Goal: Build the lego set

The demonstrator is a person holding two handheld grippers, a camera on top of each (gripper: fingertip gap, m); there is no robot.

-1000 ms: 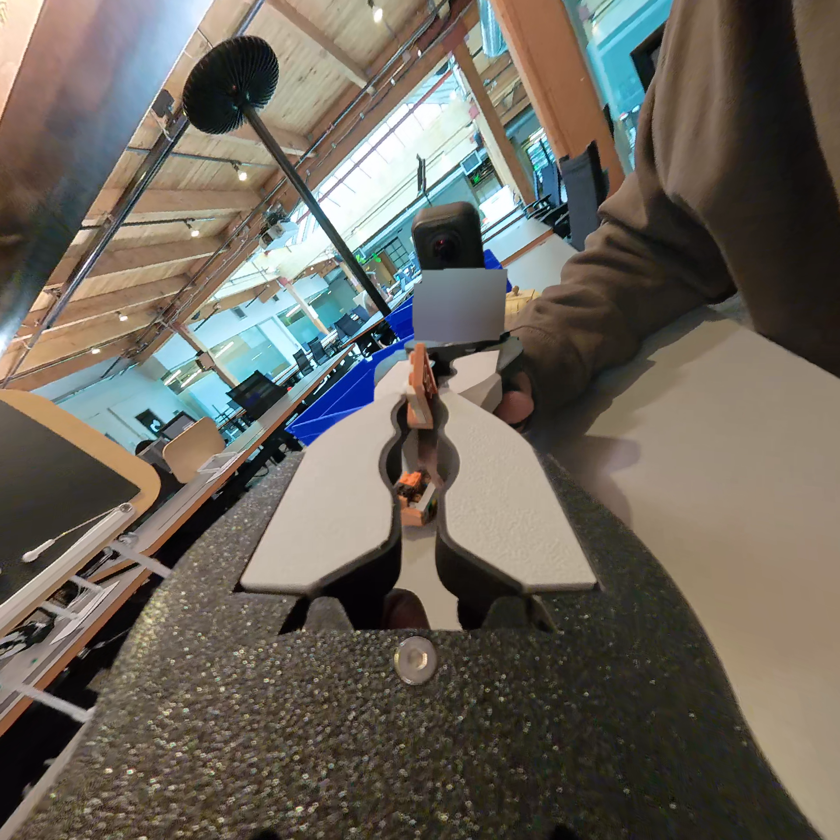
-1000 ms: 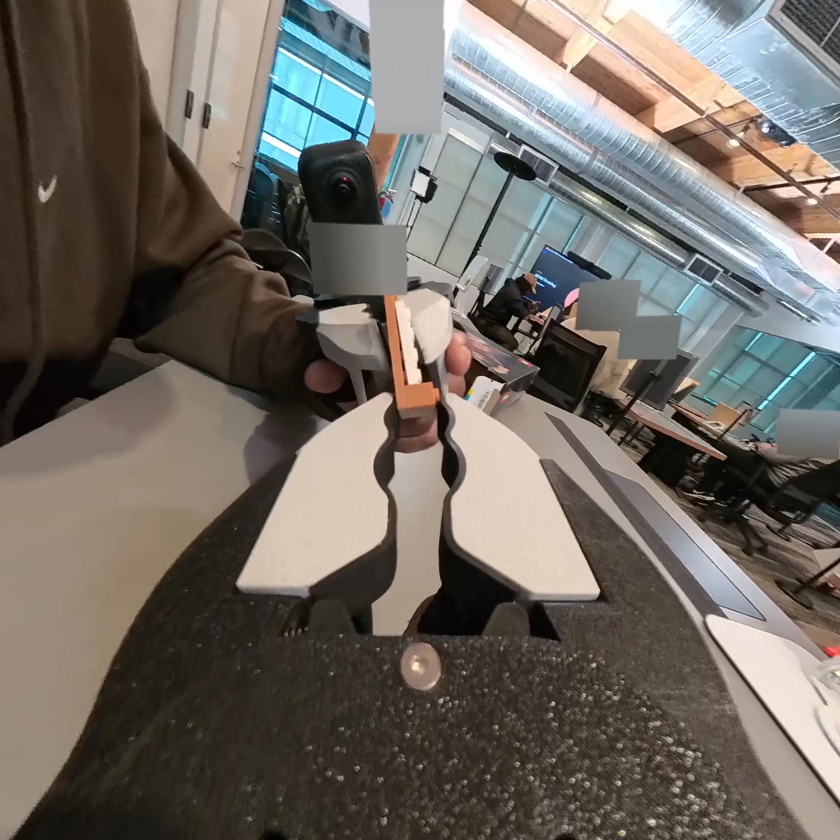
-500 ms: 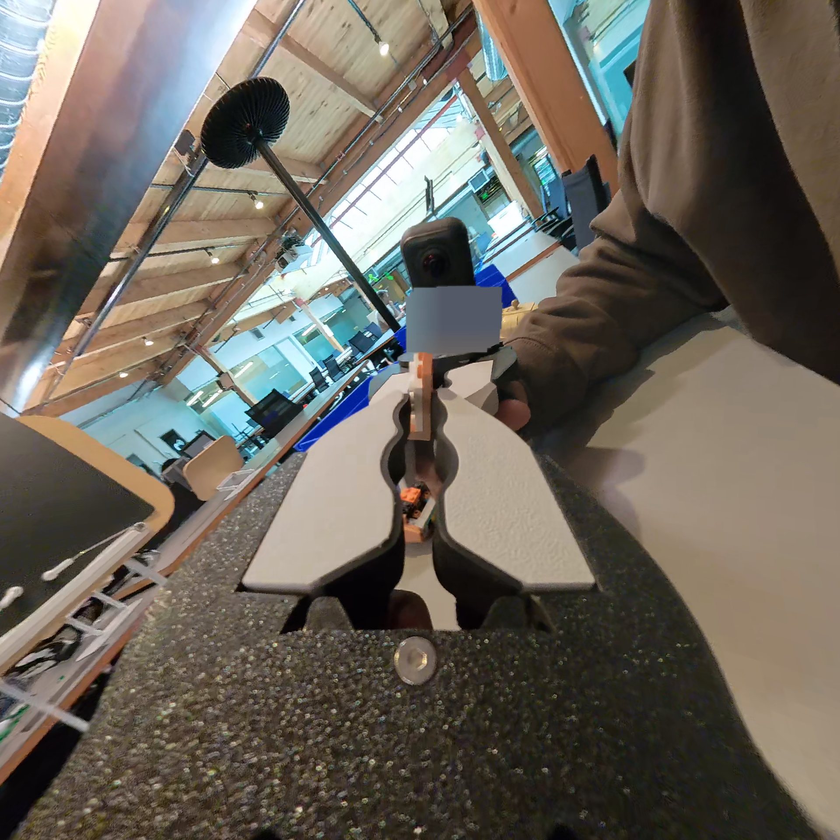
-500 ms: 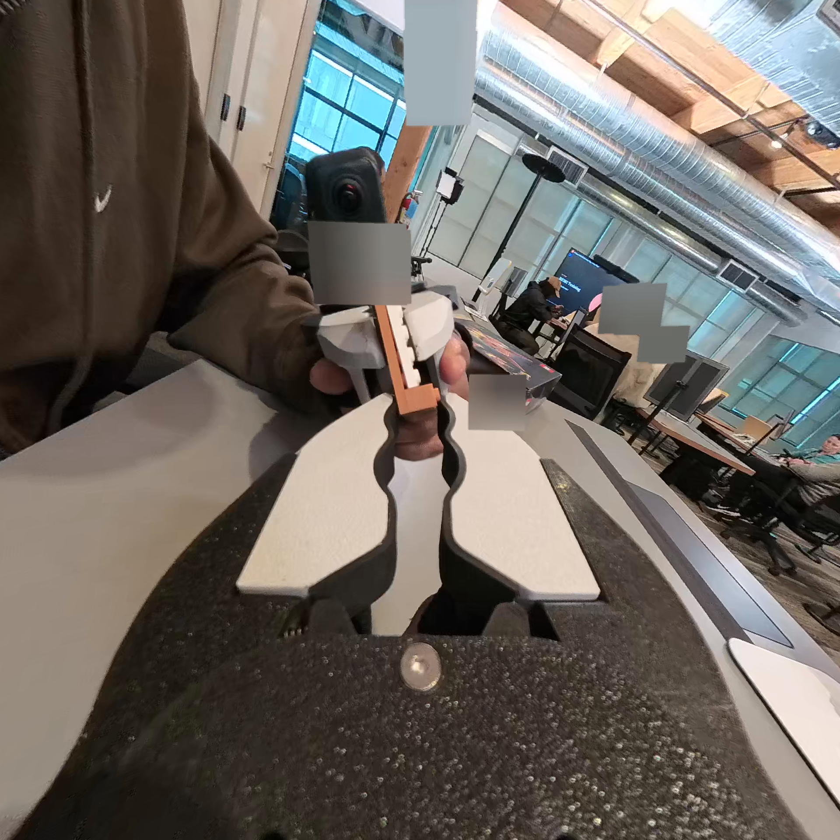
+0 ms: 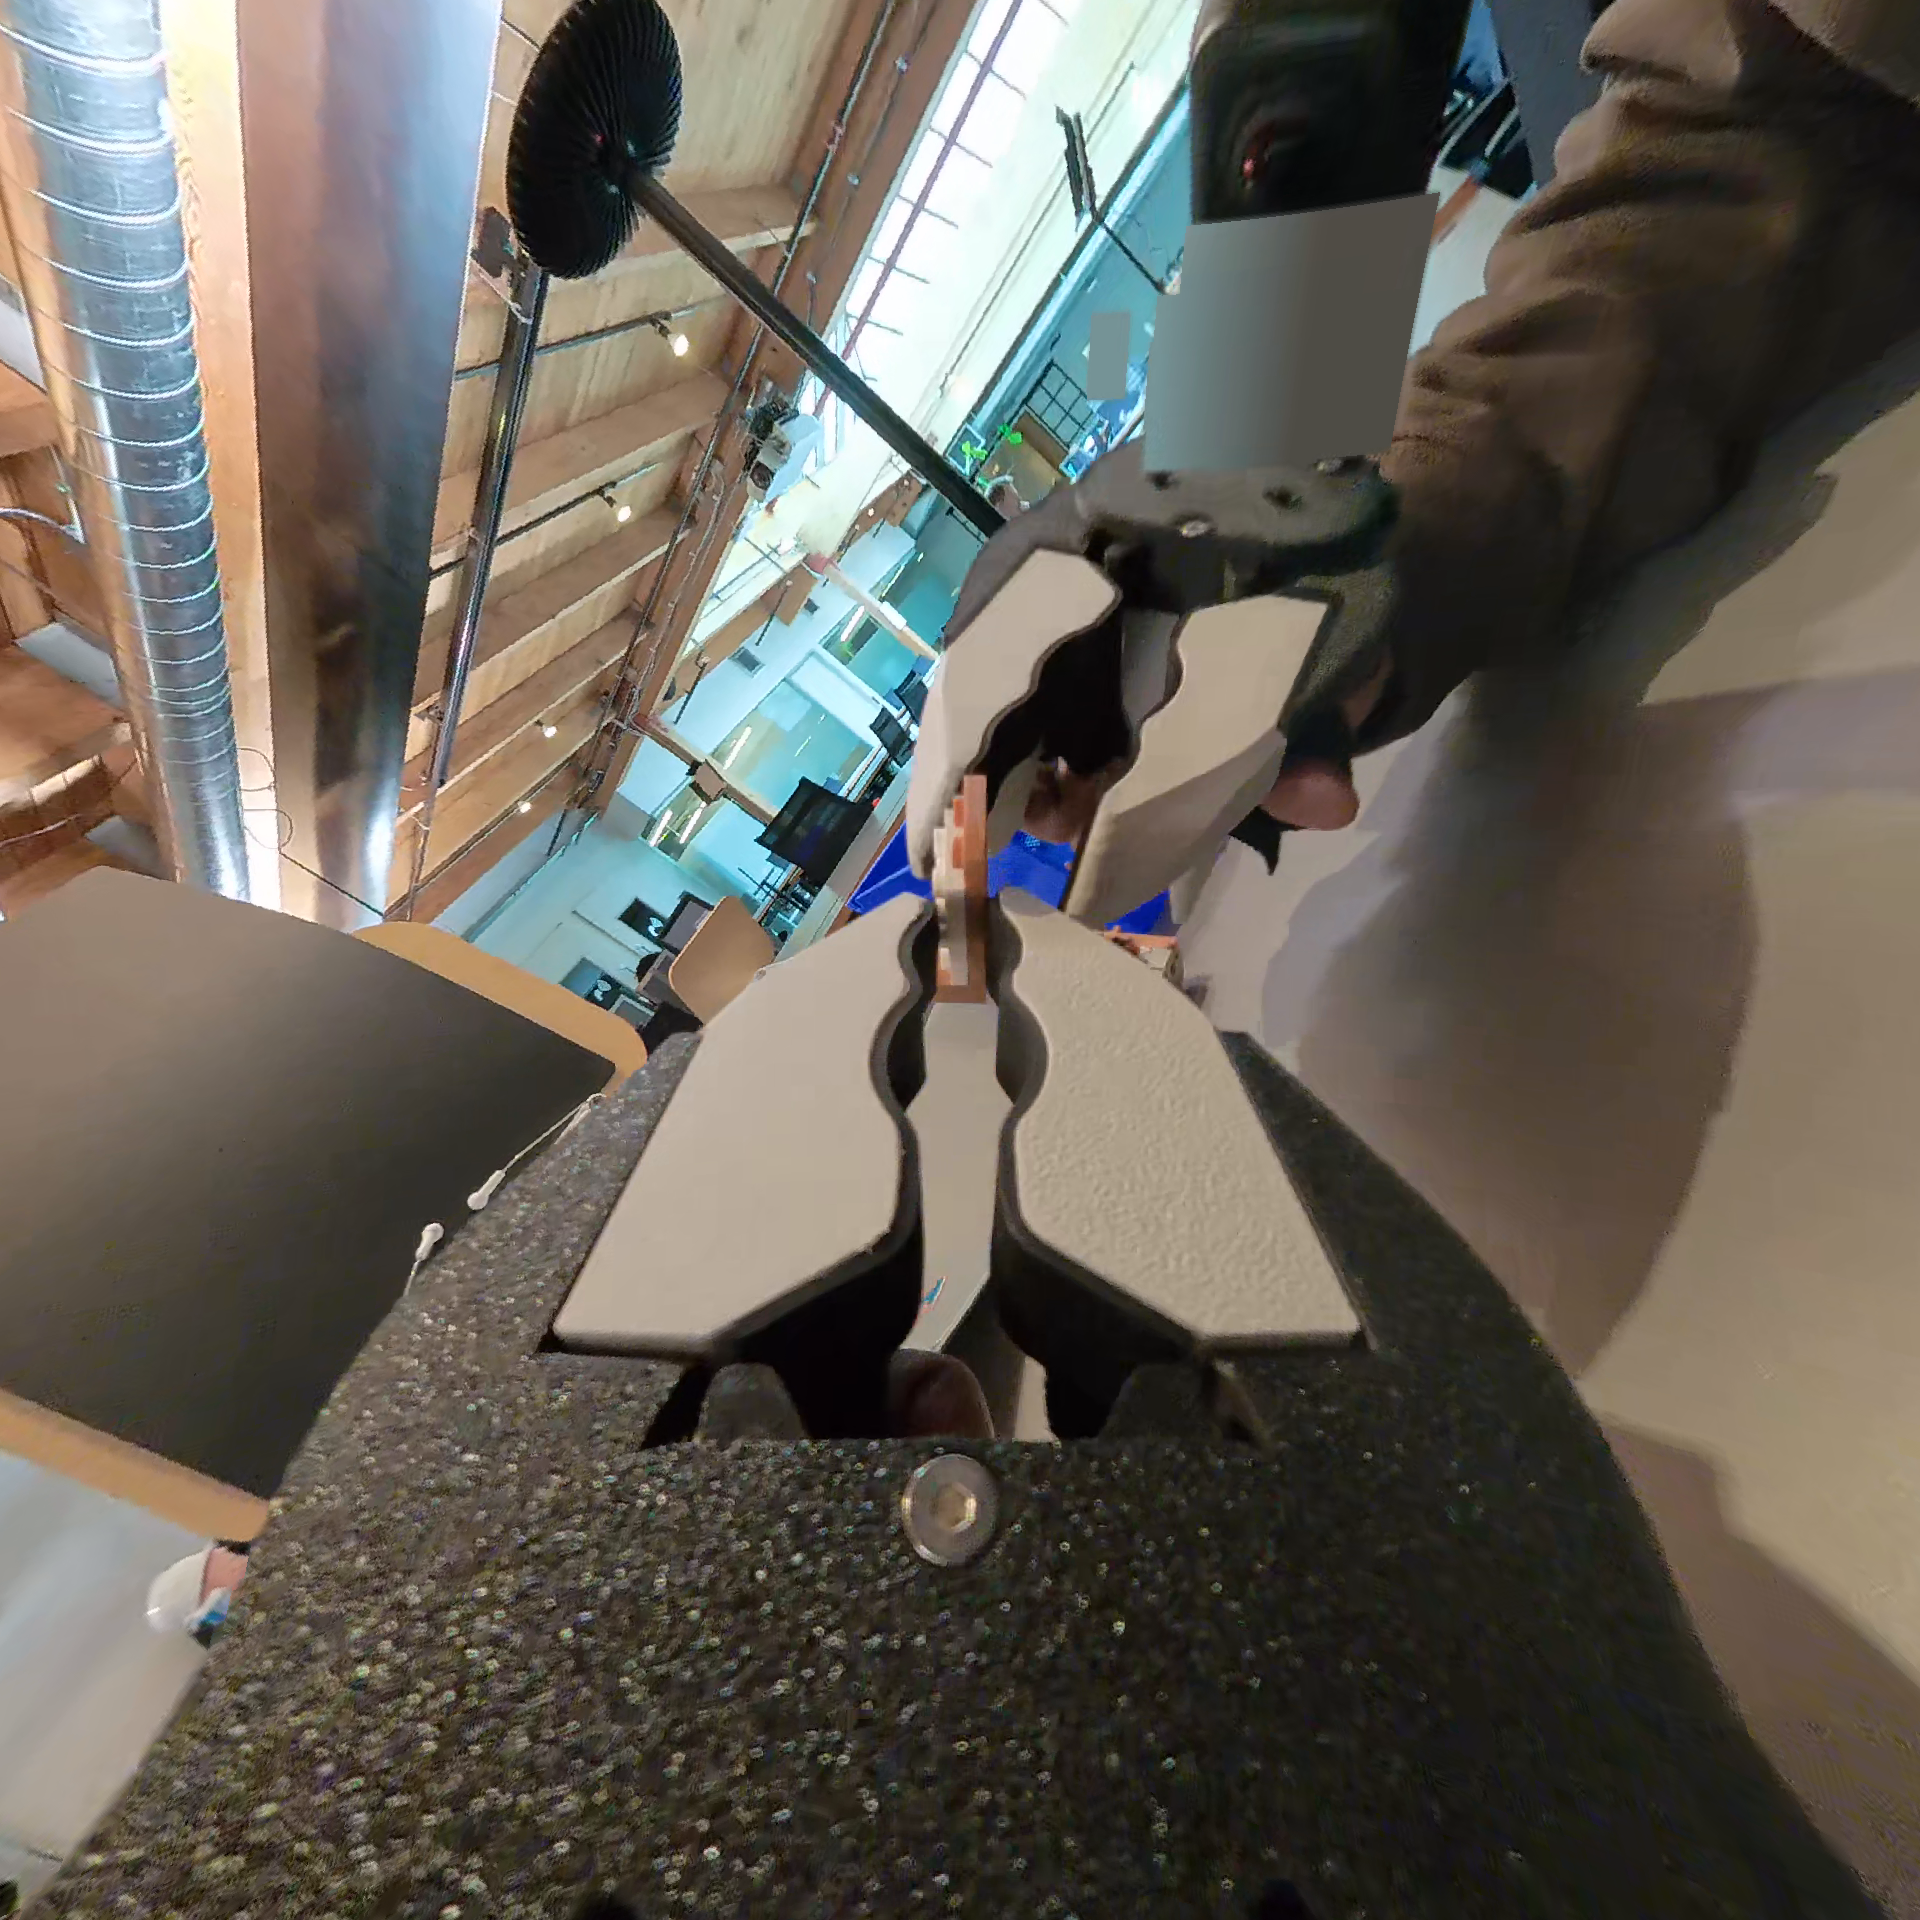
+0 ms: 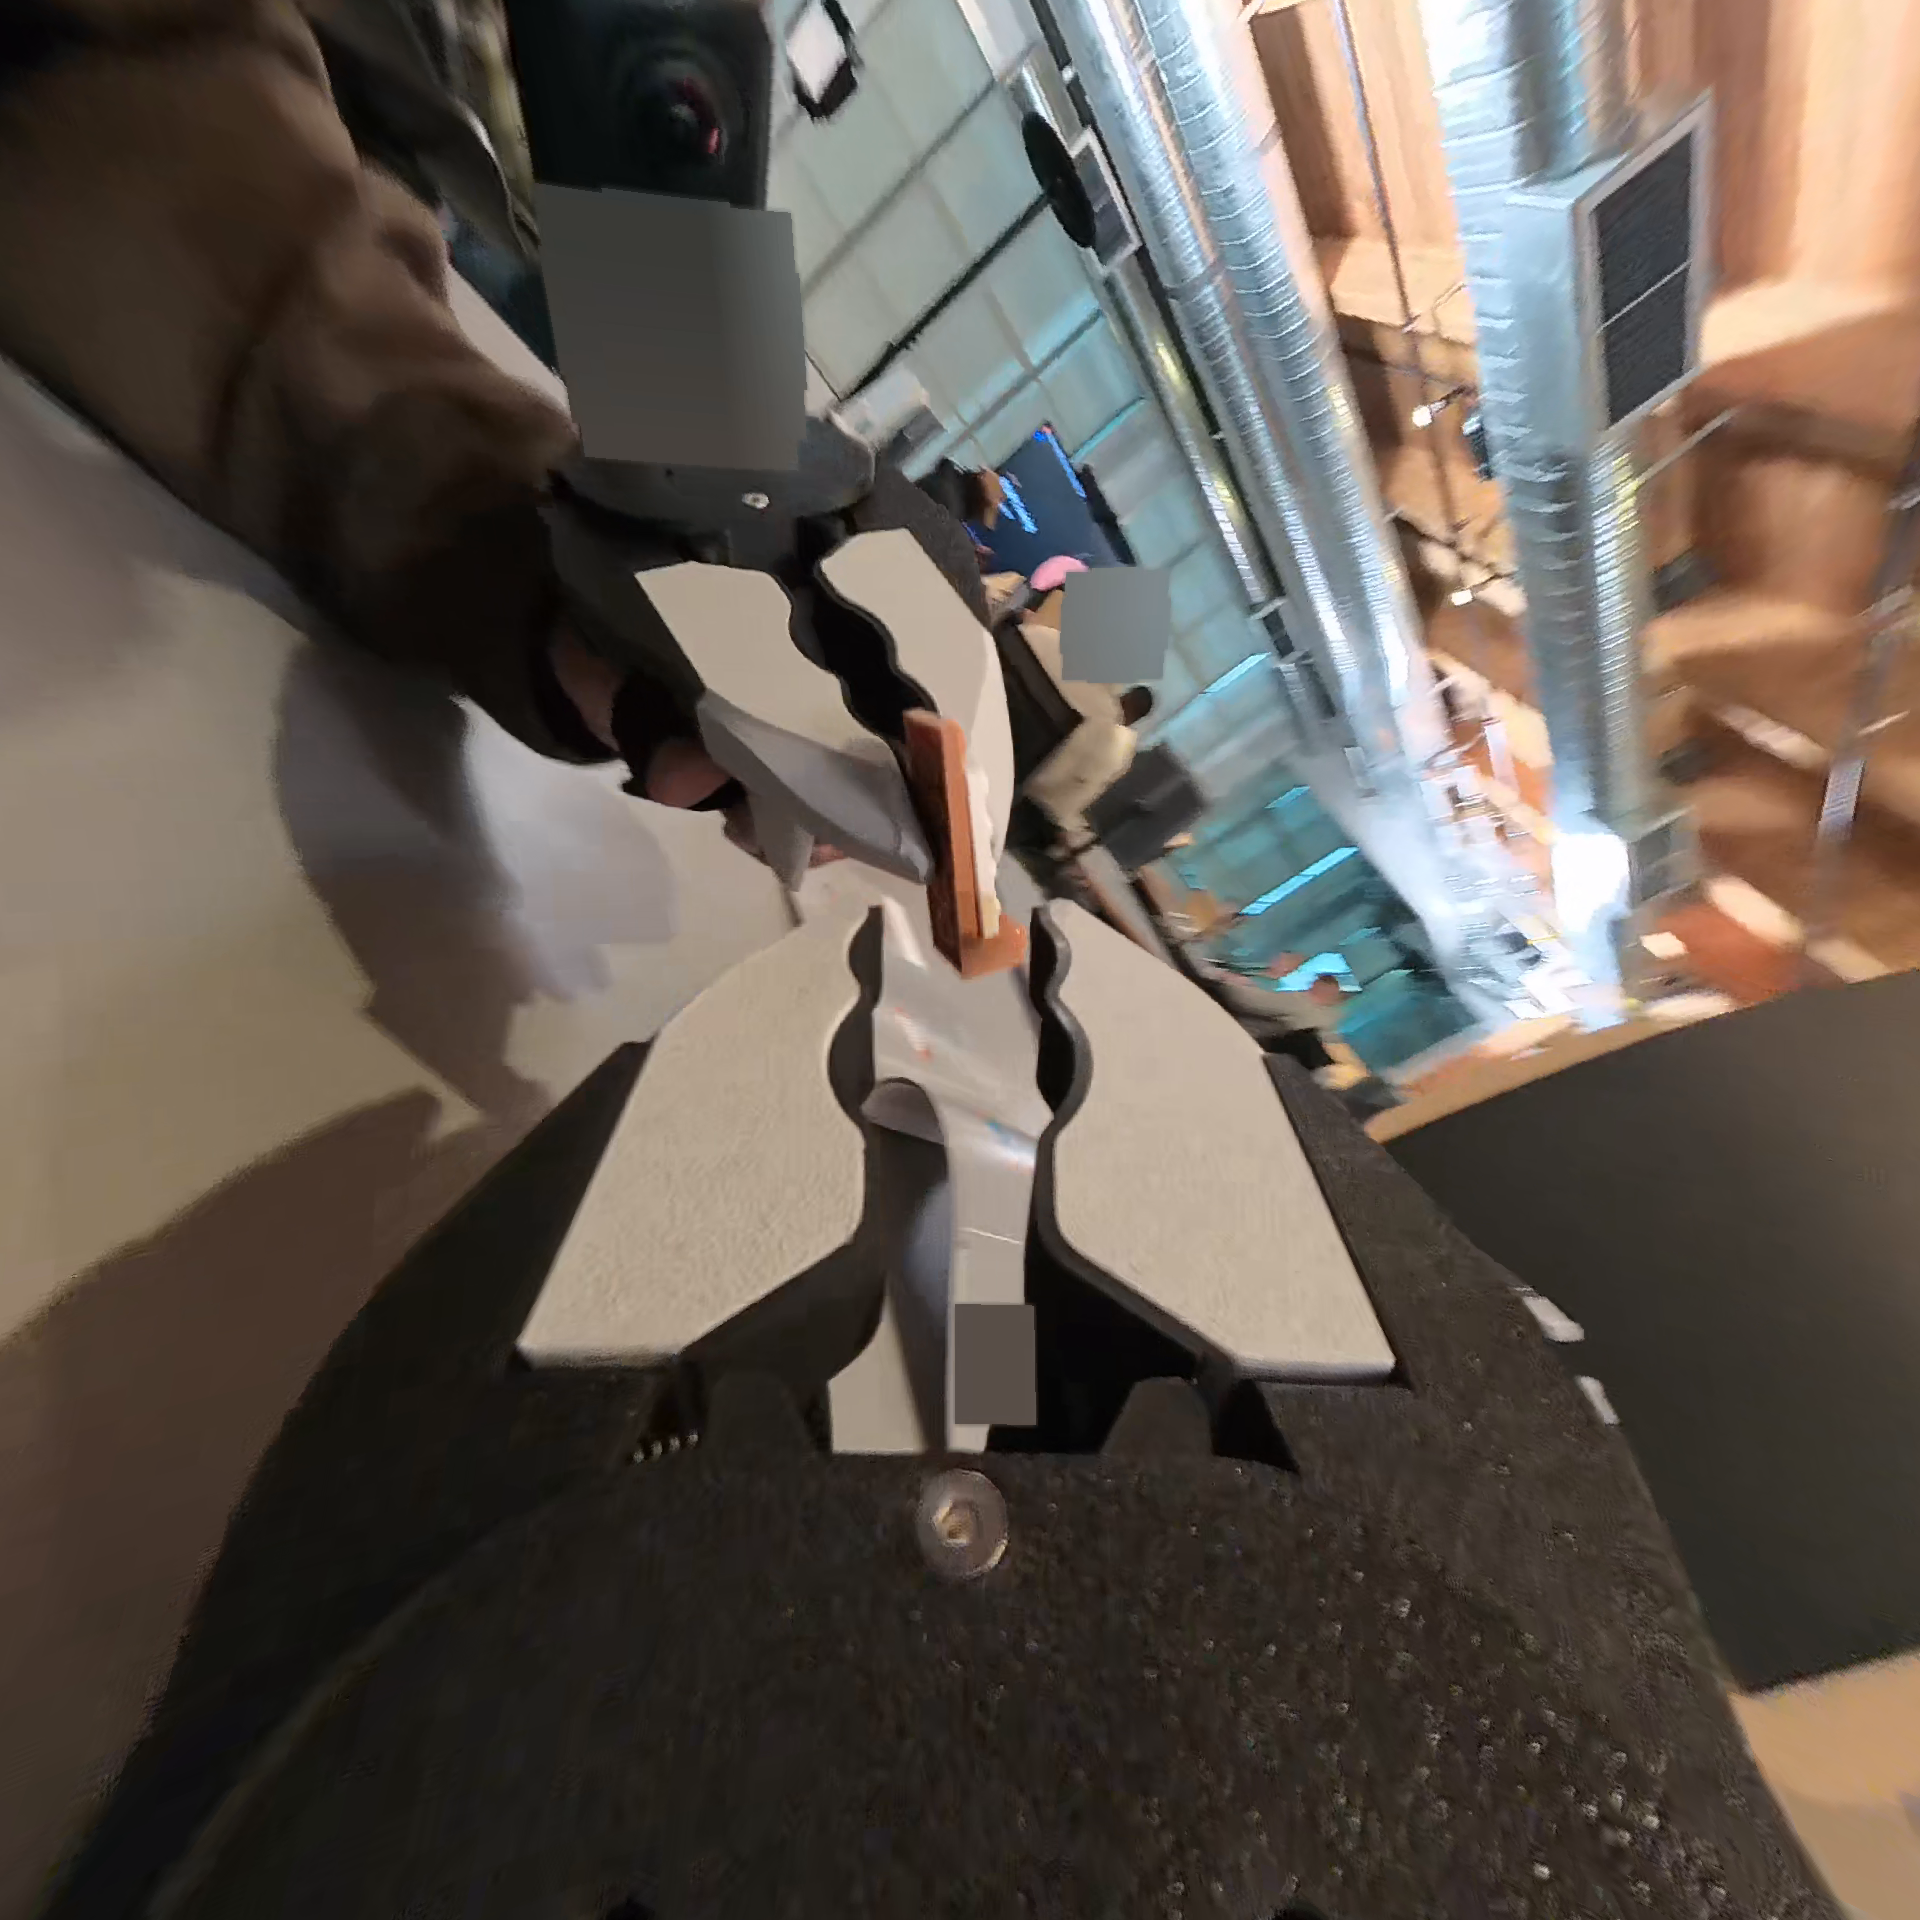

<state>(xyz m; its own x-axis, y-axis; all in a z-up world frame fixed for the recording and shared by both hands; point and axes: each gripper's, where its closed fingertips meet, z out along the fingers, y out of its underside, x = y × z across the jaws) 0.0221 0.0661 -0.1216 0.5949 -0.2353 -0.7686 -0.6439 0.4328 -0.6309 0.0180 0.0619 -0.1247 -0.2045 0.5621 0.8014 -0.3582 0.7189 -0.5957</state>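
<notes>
Left claw (image 5: 964, 920): your left claw was closed on the lego piece (image 5: 964, 961); its two tips pressed the brown plate from both sides.
Right claw (image 6: 954, 925): your right claw stood open, with a clear gap between the two grey fingers (image 6: 727, 1164). The near end of the piece reached into this gap at the tips. I could not tell if it touched the finger beside it.
Lego piece: it was a thin brown plate with small white parts along one face. You held it in the air above the surface, on its edge, between the two claws that faced each other.
Meeting of the claws: in the left wrist view, the far part of the plate lay against one tip of the open right claw.
Hands: your fingertips (image 5: 1311, 795) showed behind the right claw, and a brown sleeve (image 5: 1610, 364) came down to it.
Cameras: each claw carried a black camera (image 5: 1309, 94) on top.
Surface: the grey surface (image 5: 1714, 1039) lay under both claws, with soft shadows on it.
Around: a black panel with a wooden rim (image 5: 208, 1143) stood near the left claw. A black lamp (image 5: 592, 135) on a thin pole rose behind, and silver ducts (image 6: 1247, 416) ran under the wooden ceiling.
</notes>
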